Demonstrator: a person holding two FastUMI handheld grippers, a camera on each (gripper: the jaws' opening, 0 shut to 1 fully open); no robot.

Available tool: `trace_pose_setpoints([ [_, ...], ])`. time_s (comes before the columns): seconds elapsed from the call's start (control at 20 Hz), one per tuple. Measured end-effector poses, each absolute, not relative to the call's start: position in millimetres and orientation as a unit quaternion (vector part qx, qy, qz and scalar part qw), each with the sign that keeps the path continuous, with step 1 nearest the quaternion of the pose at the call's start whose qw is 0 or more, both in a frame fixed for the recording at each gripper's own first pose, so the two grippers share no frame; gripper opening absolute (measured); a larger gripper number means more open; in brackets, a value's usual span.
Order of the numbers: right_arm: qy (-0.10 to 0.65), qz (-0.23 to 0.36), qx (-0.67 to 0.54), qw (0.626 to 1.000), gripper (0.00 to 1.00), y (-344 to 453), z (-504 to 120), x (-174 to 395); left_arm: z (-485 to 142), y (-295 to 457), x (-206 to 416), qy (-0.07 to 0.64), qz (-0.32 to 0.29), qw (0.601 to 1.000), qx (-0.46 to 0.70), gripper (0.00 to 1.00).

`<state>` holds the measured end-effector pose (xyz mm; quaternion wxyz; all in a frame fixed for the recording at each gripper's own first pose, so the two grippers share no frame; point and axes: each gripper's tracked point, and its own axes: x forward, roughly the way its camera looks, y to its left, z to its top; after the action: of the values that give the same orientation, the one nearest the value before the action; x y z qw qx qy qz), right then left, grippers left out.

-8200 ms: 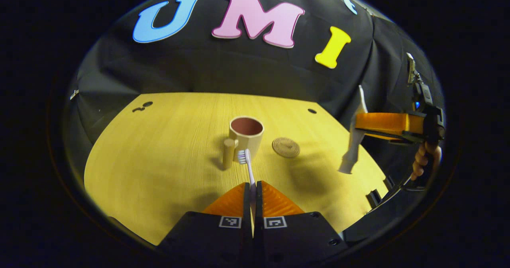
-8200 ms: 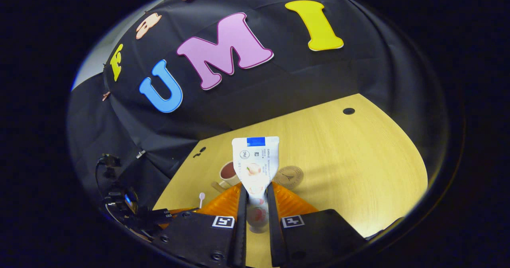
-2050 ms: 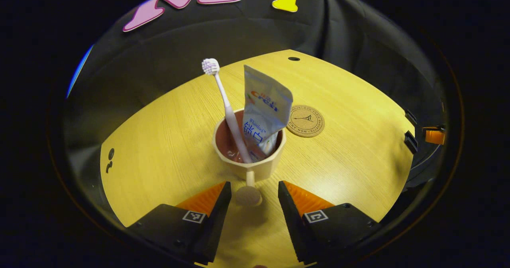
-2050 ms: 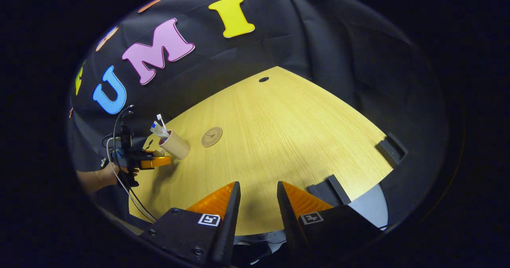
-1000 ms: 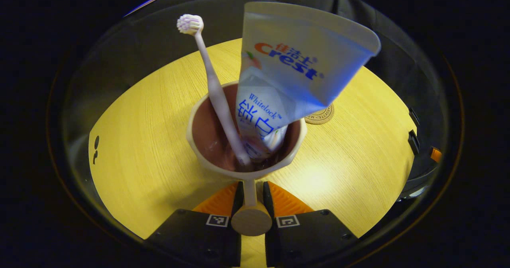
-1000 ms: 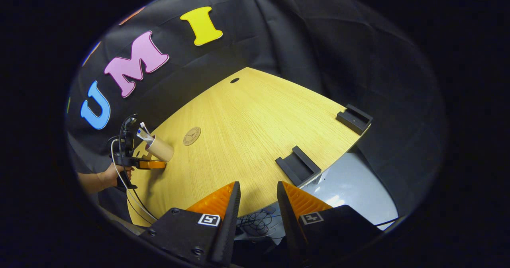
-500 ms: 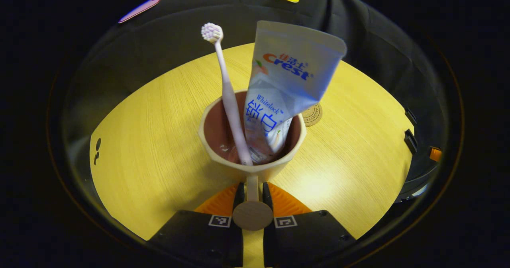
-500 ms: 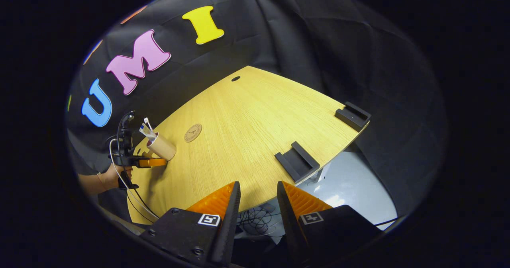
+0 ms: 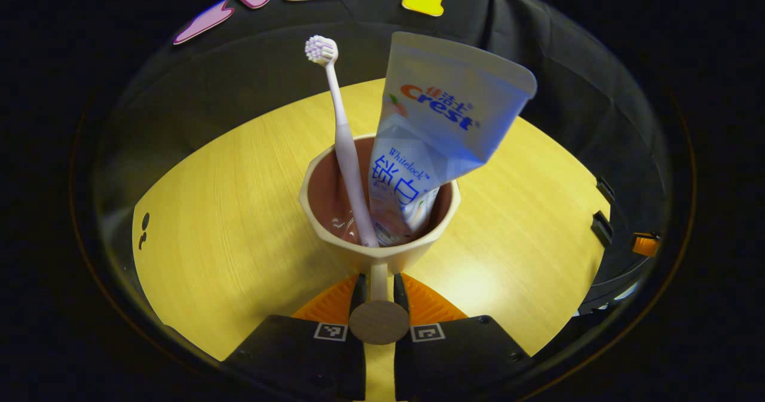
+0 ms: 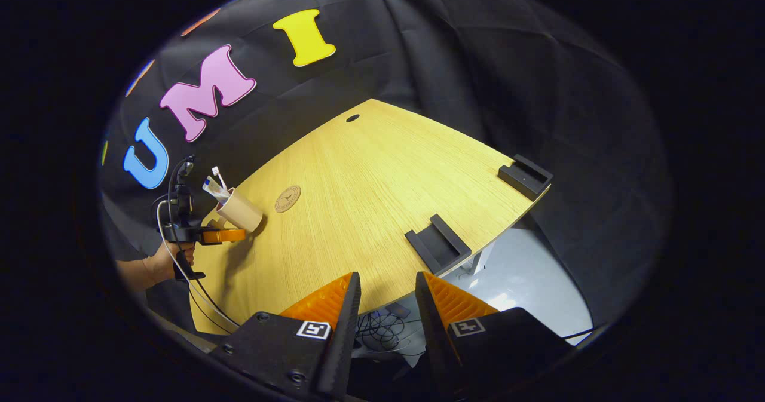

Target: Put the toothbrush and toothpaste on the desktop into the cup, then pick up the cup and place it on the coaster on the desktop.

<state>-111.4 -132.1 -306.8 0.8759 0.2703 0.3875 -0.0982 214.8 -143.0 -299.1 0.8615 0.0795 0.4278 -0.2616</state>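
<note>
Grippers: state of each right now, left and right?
Left gripper: shut on the cup by its handle; toothbrush and toothpaste stand inside.
Right gripper: open, holding nothing.

The left gripper is pressing both fingers against the stem of the beige cup's handle. A bare hand is gripping it (seen in the right gripper view). The right gripper is holding nothing, its fingers parted.

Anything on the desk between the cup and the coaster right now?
No. In the right gripper view, bare desktop lies between the cup, held by the left claw, and the coaster.
</note>
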Motion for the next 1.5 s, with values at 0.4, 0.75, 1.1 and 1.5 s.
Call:
trace_pose_setpoints([
  [0.4, 0.386, -0.106, 0.271, 0.876, 0.57, -153, -308, -115, -276, -193, 235, 0.403, -0.28, 0.867, 0.086, 0.19],
  [0.75, 0.389, -0.126, 0.271, 0.871, 0.57, -182, -314, -131, -286, -221, 244, 0.406, -0.28, 0.864, 0.101, 0.23],
  [1.1, 0.399, -0.155, 0.273, 0.862, 0.58, -211, -325, -152, -307, -237, 256, 0.419, -0.266, 0.862, 0.101, 0.23],
  [1.5, 0.411, -0.155, 0.269, 0.857, 0.58, -219, -335, -160, -323, -238, 260, 0.43, -0.253, 0.86, 0.108, 0.23],
])
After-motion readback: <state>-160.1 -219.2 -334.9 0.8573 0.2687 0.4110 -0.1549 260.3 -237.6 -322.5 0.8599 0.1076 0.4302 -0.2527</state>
